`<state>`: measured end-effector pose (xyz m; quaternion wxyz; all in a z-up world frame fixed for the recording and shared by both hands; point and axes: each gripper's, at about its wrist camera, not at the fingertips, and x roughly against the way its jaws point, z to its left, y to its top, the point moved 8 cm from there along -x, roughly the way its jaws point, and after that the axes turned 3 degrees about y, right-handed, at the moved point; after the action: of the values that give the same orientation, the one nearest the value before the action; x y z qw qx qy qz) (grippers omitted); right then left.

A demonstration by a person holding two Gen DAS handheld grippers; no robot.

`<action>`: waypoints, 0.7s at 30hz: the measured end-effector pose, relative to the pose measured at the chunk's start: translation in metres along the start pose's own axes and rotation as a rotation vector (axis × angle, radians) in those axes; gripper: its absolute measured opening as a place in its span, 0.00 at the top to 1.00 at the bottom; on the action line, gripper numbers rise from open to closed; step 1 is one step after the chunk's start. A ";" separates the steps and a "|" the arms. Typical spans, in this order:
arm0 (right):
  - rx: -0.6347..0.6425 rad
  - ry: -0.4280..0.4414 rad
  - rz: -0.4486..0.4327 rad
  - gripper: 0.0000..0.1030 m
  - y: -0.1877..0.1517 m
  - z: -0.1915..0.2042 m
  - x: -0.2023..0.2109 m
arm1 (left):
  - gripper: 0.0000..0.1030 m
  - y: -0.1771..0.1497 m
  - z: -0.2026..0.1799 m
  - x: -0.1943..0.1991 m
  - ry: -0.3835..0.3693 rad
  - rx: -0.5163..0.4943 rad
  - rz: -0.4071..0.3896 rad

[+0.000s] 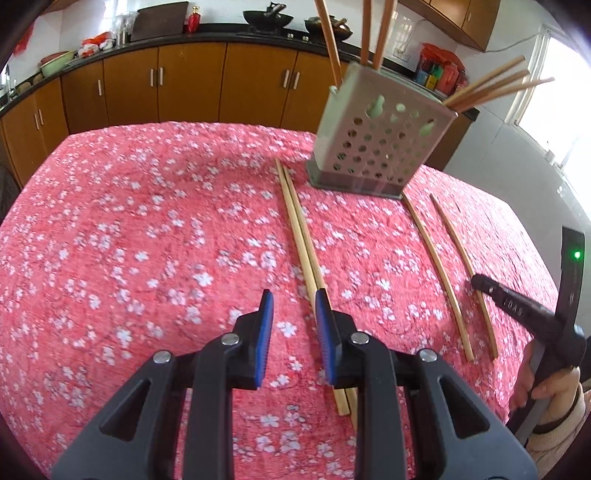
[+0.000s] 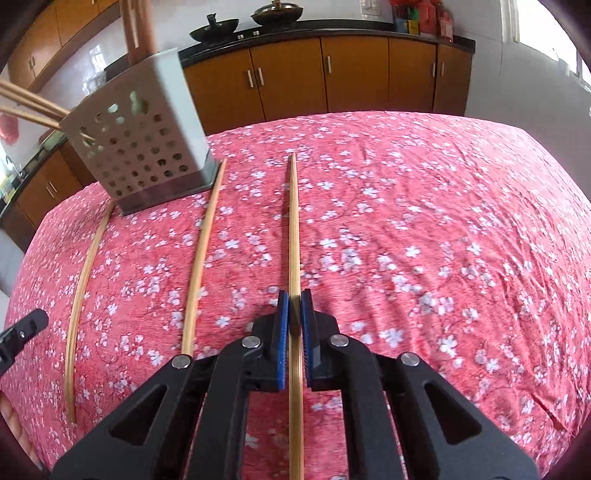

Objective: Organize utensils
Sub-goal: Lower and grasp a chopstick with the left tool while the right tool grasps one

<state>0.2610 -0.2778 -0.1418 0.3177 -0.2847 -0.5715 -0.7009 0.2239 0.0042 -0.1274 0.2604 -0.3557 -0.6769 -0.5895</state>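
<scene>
A grey perforated utensil holder [image 1: 380,136] [image 2: 140,147] stands at the far side of the table with several chopsticks upright and leaning in it. A pair of chopsticks [image 1: 295,221] lies on the cloth and runs under the right finger of my left gripper [image 1: 294,299], which is open with only cloth between its blue pads. Two single chopsticks lie to the right. My right gripper [image 2: 294,306] is shut on the rightmost chopstick [image 2: 293,229] [image 1: 458,243], low over the cloth. In the left wrist view the right gripper [image 1: 478,284] shows at that stick.
A pink floral cloth [image 1: 147,240] covers the table. Another loose chopstick [image 2: 201,258] [image 1: 432,258] lies between the grippers. A hand [image 1: 546,387] holds the right gripper's handle. Brown cabinets and a dark counter [image 1: 221,35] with woks stand behind.
</scene>
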 end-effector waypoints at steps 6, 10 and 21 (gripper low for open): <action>0.016 -0.002 -0.005 0.92 -0.002 -0.002 0.000 | 0.79 -0.009 -0.009 -0.011 0.004 -0.034 0.031; 0.022 0.003 -0.004 0.92 -0.004 -0.002 0.001 | 0.81 -0.012 -0.012 -0.018 0.011 -0.048 0.046; 0.067 0.038 0.002 0.92 -0.013 0.019 0.009 | 0.92 -0.004 -0.008 -0.030 0.116 -0.062 0.041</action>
<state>0.2464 -0.2585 -0.1397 0.3388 -0.2611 -0.5882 -0.6863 0.2386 -0.0094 -0.1517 0.2999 -0.3425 -0.6346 -0.6245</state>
